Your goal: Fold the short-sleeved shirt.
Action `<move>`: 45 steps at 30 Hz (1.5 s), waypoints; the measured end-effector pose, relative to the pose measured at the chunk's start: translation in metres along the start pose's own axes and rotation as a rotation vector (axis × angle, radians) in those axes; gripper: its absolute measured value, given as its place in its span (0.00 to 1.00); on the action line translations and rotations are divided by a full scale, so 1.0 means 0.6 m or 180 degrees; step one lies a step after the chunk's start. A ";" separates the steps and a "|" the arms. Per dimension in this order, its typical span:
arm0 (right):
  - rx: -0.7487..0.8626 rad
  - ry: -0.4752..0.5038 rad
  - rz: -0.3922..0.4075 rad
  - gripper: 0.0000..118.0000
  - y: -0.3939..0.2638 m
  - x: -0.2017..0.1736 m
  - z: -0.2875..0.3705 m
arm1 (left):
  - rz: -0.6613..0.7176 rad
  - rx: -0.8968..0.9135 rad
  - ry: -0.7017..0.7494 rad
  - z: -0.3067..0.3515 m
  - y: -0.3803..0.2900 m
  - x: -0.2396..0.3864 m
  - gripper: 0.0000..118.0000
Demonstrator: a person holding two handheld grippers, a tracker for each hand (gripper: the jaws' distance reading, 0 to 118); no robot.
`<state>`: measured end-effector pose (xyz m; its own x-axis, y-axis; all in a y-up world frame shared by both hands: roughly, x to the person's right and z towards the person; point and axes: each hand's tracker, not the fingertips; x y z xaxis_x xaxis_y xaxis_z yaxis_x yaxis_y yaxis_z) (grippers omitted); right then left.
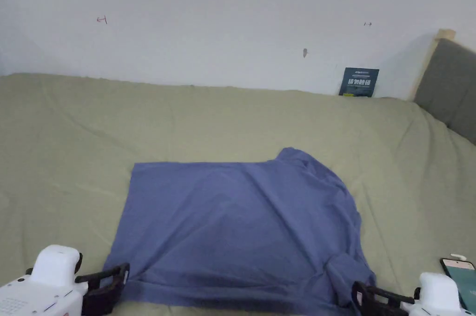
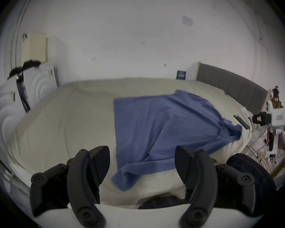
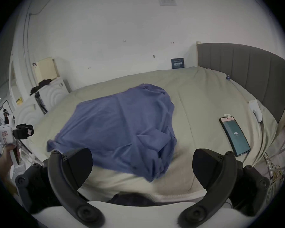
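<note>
Fingers (image 2: 95, 164) of the left gripper (image 2: 142, 162) spread wide, empty; right gripper (image 3: 142, 164) likewise, black curved plastic. Blue shirt (image 1: 241, 228), soft thin knit, lies flat on the bed (image 1: 83, 131) near its front edge, right side bunched. Both grippers sit just off the shirt's near corners, not touching.
</note>
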<state>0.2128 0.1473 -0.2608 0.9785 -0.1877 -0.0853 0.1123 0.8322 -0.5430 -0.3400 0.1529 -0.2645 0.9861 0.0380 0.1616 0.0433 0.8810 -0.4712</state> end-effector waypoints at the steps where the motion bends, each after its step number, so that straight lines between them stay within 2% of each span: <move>1: -0.0065 0.0014 0.0044 1.00 0.007 -0.008 0.018 | -0.0076 0.0027 0.0028 0.039 0.011 0.030 0.75; 3: -0.0127 0.0053 0.0190 1.00 0.010 -0.030 0.049 | -0.0139 0.0020 -0.0004 0.080 0.014 0.050 0.77; 4: -0.0199 0.0021 0.0283 1.00 0.012 -0.041 0.060 | -0.0111 -0.0001 0.0009 0.094 0.011 0.057 0.75; 5: -0.0197 0.0001 0.0296 0.96 0.011 -0.050 0.071 | -0.0044 -0.0035 0.0079 0.104 0.010 0.065 0.66; 6: -0.0174 0.0012 0.0273 0.78 0.008 -0.055 0.080 | 0.0028 -0.0054 0.0068 0.109 0.007 0.067 0.46; 7: -0.0139 -0.0001 0.0263 0.23 -0.003 -0.054 0.080 | 0.0102 -0.0199 0.0102 0.107 0.003 0.069 0.09; 8: -0.0154 -0.0112 0.0239 0.00 -0.007 -0.060 0.078 | 0.0091 -0.0372 0.0296 0.099 -0.005 0.072 0.00; 9: -0.0151 -0.0140 0.0196 0.00 -0.010 -0.061 0.083 | 0.0072 -0.0432 0.0333 0.091 -0.011 0.068 0.00; 10: -0.0188 0.0024 0.0120 0.00 -0.009 -0.058 0.084 | 0.0029 -0.0641 0.0131 0.081 -0.018 0.064 0.00; 11: -0.0228 0.0088 0.0047 0.00 -0.015 -0.062 0.079 | 0.0033 -0.0734 0.0153 0.070 -0.024 0.062 0.00; 13: -0.0211 -0.0003 0.0101 0.00 -0.019 -0.067 0.078 | 0.0026 -0.0868 0.0148 0.037 -0.042 0.028 0.00; 14: -0.0240 -0.0010 0.0149 0.00 -0.021 -0.066 0.074 | 0.0053 -0.0938 0.0137 0.022 -0.047 0.016 0.04; 15: -0.0282 -0.0011 0.0156 0.00 -0.025 -0.068 0.065 | 0.0089 -0.0995 0.0143 0.010 -0.050 0.007 0.19; 16: -0.0317 -0.0023 0.0149 0.00 -0.027 -0.067 0.061 | 0.0145 -0.1064 0.0124 -0.005 -0.055 -0.004 0.63; 17: -0.0350 -0.0018 0.0137 0.00 -0.028 -0.065 0.057 | 0.0187 -0.1140 0.0075 -0.024 -0.060 -0.016 0.86; 18: -0.0385 -0.0020 0.0123 0.00 -0.029 -0.063 0.055 | 0.0207 -0.1223 0.0043 -0.041 -0.065 -0.025 0.88; 28: -0.0626 -0.0166 0.0195 0.00 -0.029 -0.056 0.010 | -0.0018 -0.1336 0.0157 -0.174 -0.082 -0.051 0.86; 29: -0.0646 -0.0179 0.0207 0.00 -0.027 -0.055 0.006 | -0.0033 -0.1357 0.0155 -0.182 -0.083 -0.053 0.79; 31: -0.0676 -0.0235 0.0272 0.00 -0.023 -0.054 -0.005 | -0.0133 -0.1397 0.0169 -0.179 -0.079 -0.041 0.40; 32: -0.0692 -0.0265 0.0318 0.00 -0.021 -0.052 -0.011 | -0.0171 -0.1376 0.0156 -0.177 -0.076 -0.040 0.31; 33: -0.0714 -0.0311 0.0382 0.00 -0.017 -0.050 -0.020 | -0.0078 -0.1408 0.0088 -0.173 -0.071 -0.041 0.13; 34: -0.0733 -0.0365 0.0445 0.01 -0.015 -0.048 -0.029 | -0.0058 -0.1367 0.0131 -0.167 -0.071 -0.036 0.07; 35: -0.0736 -0.0370 0.0468 0.07 -0.014 -0.047 -0.036 | -0.0054 -0.1339 0.0144 -0.163 -0.069 -0.035 0.06; 36: -0.0752 -0.0390 0.0492 0.26 -0.013 -0.045 -0.045 | -0.0003 -0.1366 0.0097 -0.161 -0.068 -0.036 0.05; 37: -0.0761 -0.0413 0.0515 0.69 -0.012 -0.042 -0.057 | 0.0045 -0.1372 0.0070 -0.157 -0.066 -0.034 0.05; 38: -0.0799 -0.0419 0.0533 0.96 -0.012 -0.039 -0.069 | -0.0008 -0.1323 0.0137 -0.150 -0.051 -0.023 0.05; 39: -0.0836 -0.0384 0.0553 1.00 -0.017 -0.032 -0.080 | -0.0003 -0.1309 0.0102 -0.144 -0.043 -0.019 0.05; 40: -0.0685 -0.0375 0.0650 1.00 -0.014 -0.033 -0.081 | -0.0005 -0.1284 0.0111 -0.140 -0.038 -0.016 0.05; 45: -0.0983 -0.0331 0.0807 1.00 -0.030 -0.030 -0.120 | 0.0003 -0.1162 0.0102 -0.113 -0.018 -0.001 0.05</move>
<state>0.1811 0.0984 -0.3096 0.9825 0.0701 -0.1723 -0.1763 0.6465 -0.7422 -0.3302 0.1112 -0.3182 0.9904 0.0189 0.1366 0.0910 0.6544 -0.7506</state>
